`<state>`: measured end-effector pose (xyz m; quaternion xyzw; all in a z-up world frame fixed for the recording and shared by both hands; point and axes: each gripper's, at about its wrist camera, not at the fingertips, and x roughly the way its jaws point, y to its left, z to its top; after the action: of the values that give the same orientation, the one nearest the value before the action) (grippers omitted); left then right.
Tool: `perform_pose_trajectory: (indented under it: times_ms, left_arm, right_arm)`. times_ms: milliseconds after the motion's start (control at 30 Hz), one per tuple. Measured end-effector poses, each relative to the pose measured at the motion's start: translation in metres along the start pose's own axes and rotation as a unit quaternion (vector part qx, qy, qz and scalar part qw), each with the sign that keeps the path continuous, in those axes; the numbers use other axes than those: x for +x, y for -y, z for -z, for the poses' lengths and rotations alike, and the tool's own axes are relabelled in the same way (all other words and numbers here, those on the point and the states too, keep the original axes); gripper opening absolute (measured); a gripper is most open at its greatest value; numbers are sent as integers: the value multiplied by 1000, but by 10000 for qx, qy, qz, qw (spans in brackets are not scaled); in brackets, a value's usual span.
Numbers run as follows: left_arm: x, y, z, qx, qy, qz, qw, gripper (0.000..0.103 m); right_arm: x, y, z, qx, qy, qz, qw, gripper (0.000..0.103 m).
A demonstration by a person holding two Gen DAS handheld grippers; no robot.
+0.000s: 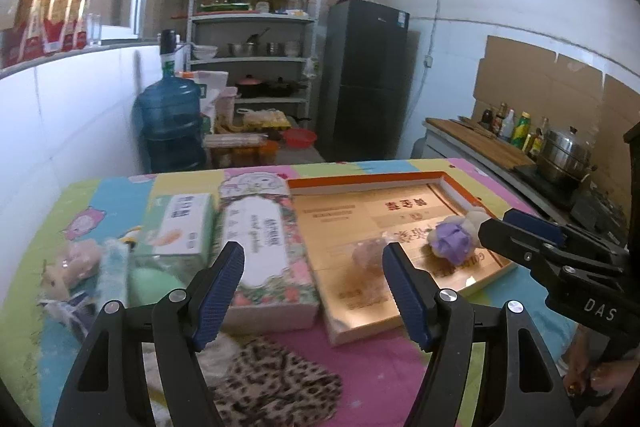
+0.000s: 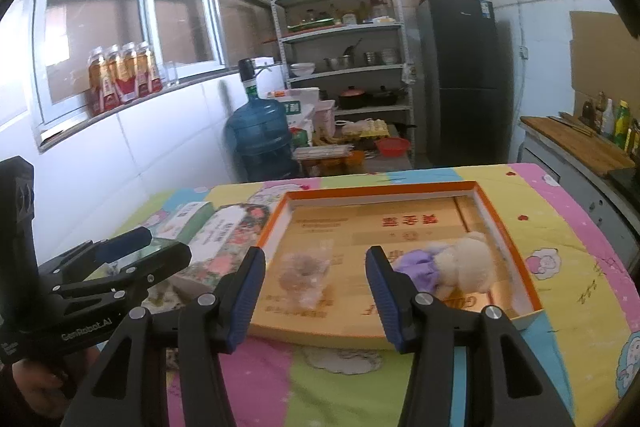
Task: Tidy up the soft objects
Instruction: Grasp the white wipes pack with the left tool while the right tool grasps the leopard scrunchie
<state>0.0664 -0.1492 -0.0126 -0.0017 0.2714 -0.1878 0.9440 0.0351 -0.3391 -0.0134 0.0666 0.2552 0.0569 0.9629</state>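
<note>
A shallow orange-rimmed box lid (image 1: 460, 183) (image 2: 476, 187) lies on the table. In it lie a cream plush doll in a purple dress (image 1: 452, 233) (image 2: 460, 263) and a small brownish plush in a clear bag (image 1: 368, 253) (image 2: 306, 277). A leopard-print cloth (image 1: 276, 383) lies near the front edge below my left gripper (image 1: 314, 267), which is open and empty. At the far left lie a pink plush (image 1: 72, 265) and other soft items. My right gripper (image 2: 316, 271) is open and empty, above the lid's near edge.
A floral tissue box (image 1: 268, 251) and a green-white carton (image 1: 180, 227) stand left of the lid. The table has a colourful cartoon cover (image 2: 560, 227). Behind are a water jug (image 1: 170, 123), shelves (image 1: 256, 39), a fridge (image 1: 364, 75); a counter with bottles and a pot (image 1: 564, 155) is at right.
</note>
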Motion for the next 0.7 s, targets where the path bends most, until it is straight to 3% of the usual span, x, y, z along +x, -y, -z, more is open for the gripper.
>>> perform_pose_trajectory:
  times_ms: [700]
  left_arm:
    - [-62,-100,36,-391,308,-631,9968,73]
  right_arm:
    - [27,-98,32,-400,-457,-617,9962,52]
